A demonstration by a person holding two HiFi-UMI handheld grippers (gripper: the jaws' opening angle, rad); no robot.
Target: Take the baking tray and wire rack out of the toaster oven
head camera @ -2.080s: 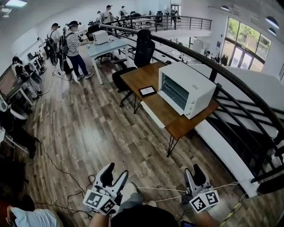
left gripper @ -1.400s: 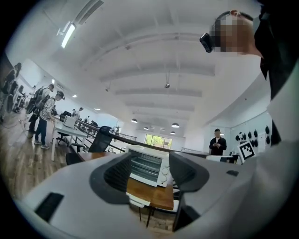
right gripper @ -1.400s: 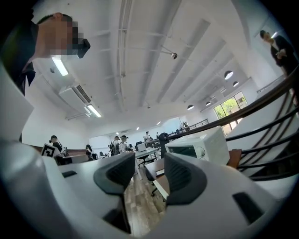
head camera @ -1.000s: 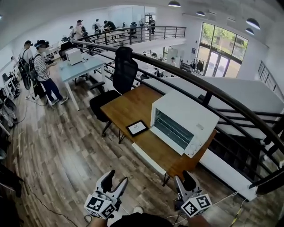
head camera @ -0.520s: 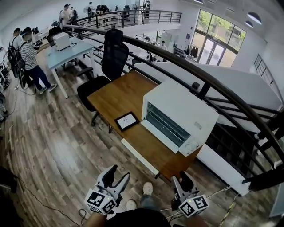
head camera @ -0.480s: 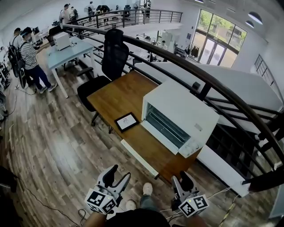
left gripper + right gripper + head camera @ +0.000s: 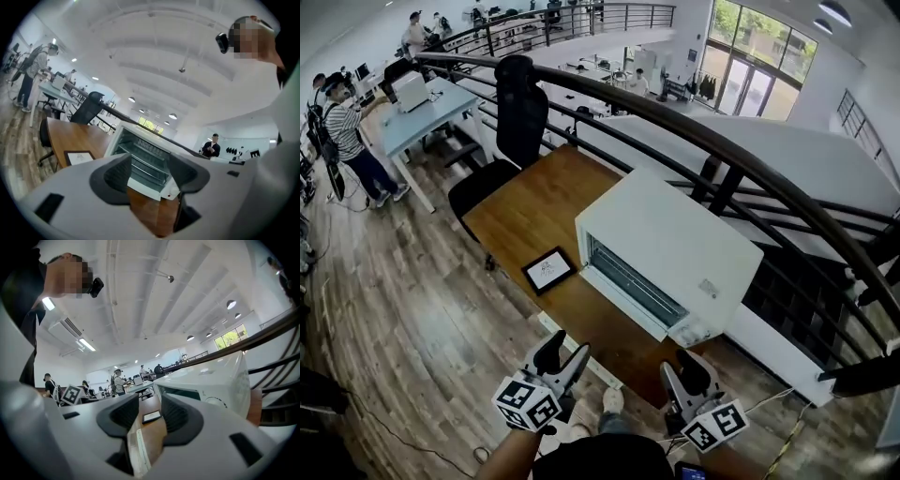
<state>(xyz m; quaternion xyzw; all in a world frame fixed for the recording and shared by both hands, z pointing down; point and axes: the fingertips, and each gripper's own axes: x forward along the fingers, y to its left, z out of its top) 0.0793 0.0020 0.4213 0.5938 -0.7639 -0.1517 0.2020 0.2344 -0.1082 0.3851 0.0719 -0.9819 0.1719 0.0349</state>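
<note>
A white toaster oven (image 7: 670, 253) stands on the wooden table (image 7: 534, 211), its dark glass front facing me and its door closed. In the left gripper view, rack bars show faintly through the oven (image 7: 140, 157) window; I cannot make out the tray. My left gripper (image 7: 564, 354) hangs open by the table's near edge, with nothing between its jaws (image 7: 150, 164). My right gripper (image 7: 682, 368) is open and empty too, just short of the oven's right front corner (image 7: 211, 385). Its jaws (image 7: 150, 414) have just been closing, with nothing between them.
A small framed tablet (image 7: 547, 270) lies on the table left of the oven. A black office chair (image 7: 520, 103) stands at the table's far end. A black railing (image 7: 722, 141) runs behind the oven. A person (image 7: 342, 127) stands by a pale desk (image 7: 422, 108) at far left.
The table and oven have come nearer and fill more of the head view. Both grippers have moved forward to the table's near edge, the left one further.
</note>
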